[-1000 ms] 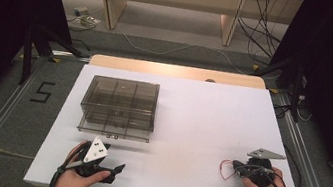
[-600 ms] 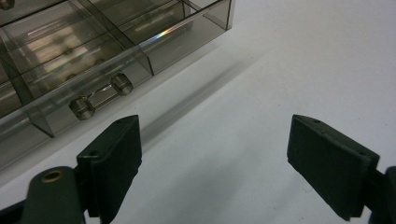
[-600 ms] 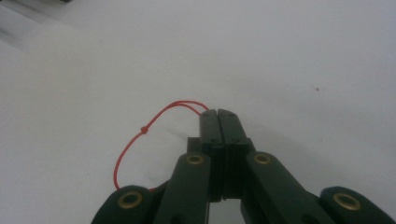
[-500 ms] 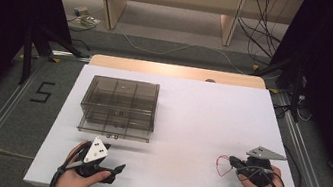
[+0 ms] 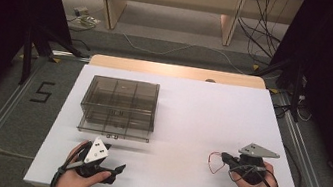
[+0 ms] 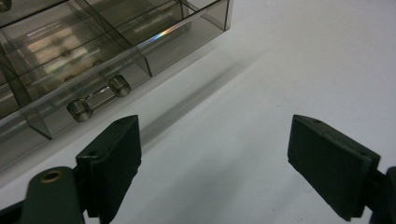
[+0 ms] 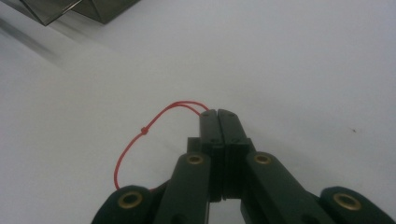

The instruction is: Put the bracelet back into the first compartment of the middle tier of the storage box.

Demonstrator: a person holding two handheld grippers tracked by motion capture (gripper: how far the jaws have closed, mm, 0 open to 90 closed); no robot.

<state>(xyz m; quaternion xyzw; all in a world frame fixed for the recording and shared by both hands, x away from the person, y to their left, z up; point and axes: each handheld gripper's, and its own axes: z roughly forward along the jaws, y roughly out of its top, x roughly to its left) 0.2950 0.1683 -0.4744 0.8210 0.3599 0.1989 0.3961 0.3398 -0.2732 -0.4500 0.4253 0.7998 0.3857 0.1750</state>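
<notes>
Carrying the red string (image 7: 140,135) to the box (image 5: 119,106) looks like the step in hand, and doing it well depends on keeping the pinch firm all the way. The right gripper (image 7: 218,114) has its jaws pressed together on one end of the string, which loops out to the side with a small knot part-way along; in the high view the loop hangs just left of that gripper (image 5: 225,158), low over the white table (image 5: 192,108) and well apart from the box. The left gripper (image 6: 212,154) is spread wide and holds nothing, sitting near the front of the box where the drawer handle (image 6: 100,98) faces it. A sensible way would be to use the free gripper for the handle, closing squarely on the bar between its two knobs and pulling straight out so the light box does not slide. The string should travel high enough that the loose loop does not drag or snag on the box edge. I cannot tell which compartment is meant for it.
</notes>
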